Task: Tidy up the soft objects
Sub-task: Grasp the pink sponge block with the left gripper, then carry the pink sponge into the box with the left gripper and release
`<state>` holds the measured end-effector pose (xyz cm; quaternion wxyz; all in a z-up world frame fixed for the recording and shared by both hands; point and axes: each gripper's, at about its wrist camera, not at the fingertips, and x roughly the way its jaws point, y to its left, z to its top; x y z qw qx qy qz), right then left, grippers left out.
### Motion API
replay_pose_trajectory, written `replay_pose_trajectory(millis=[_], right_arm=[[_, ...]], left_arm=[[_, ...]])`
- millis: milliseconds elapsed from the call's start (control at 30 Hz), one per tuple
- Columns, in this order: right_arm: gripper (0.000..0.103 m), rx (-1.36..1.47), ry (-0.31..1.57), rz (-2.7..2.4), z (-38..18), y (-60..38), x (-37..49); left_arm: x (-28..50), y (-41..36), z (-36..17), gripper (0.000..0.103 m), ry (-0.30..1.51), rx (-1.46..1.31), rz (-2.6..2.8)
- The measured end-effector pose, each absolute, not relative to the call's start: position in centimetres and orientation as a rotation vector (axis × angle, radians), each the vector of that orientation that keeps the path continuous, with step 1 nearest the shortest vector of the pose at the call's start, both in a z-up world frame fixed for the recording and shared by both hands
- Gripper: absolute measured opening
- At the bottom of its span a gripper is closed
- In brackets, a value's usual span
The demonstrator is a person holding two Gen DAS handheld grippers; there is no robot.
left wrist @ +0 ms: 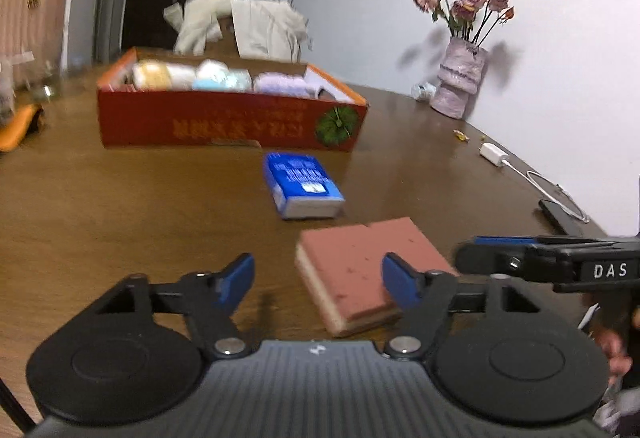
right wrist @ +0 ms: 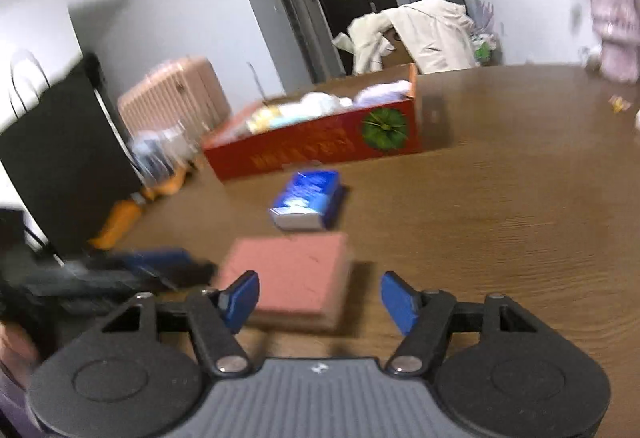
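Note:
A pink sponge (left wrist: 352,270) (right wrist: 292,270) with a beige underside lies flat on the brown table. My left gripper (left wrist: 319,280) stands open just before it: the right fingertip overlaps the sponge's near corner, while the left one is well clear. My right gripper (right wrist: 320,298) is also open, the sponge's near edge lying between its tips without being pinched. Each gripper shows in the other's view, right gripper (left wrist: 468,254) and left gripper (right wrist: 168,266), flanking the sponge. Beyond it lies a blue tissue pack (left wrist: 302,184) (right wrist: 306,198), then a red box (left wrist: 224,122) (right wrist: 320,150) holding several soft rolls.
A vase of dried roses (left wrist: 460,86) stands at the far right by the wall. A white charger (left wrist: 494,154) with its cable and a dark phone (left wrist: 560,220) lie along the right edge. An orange item (left wrist: 16,126) sits at the left edge, with a pale jacket (left wrist: 248,26) on a chair behind.

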<state>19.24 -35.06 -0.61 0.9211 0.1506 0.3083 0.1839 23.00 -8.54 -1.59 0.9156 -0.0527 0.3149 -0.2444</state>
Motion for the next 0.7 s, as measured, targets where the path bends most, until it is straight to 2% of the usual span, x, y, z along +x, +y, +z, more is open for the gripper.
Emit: replay_pose_trajectory(millis=[67, 233, 700], right_arm=[[0.054, 0.325, 0.637, 0.371, -1.0, -34.7, 20.0], [0.037, 0.376, 0.682, 0.342, -2.9, -34.1, 21.7], [0.035, 0.392, 0.658, 0.357, -2.4, -33.5, 18.2]], left_arm=[[23.7, -8.8, -2.0, 0.051, 0.685, -0.136, -0.507], [24.4, -8.6, -2.5, 0.03, 0.725, -0.219, -0.542], [21.4, -8.4, -0.8, 0.03, 0.672, -0.195, -0.559]])
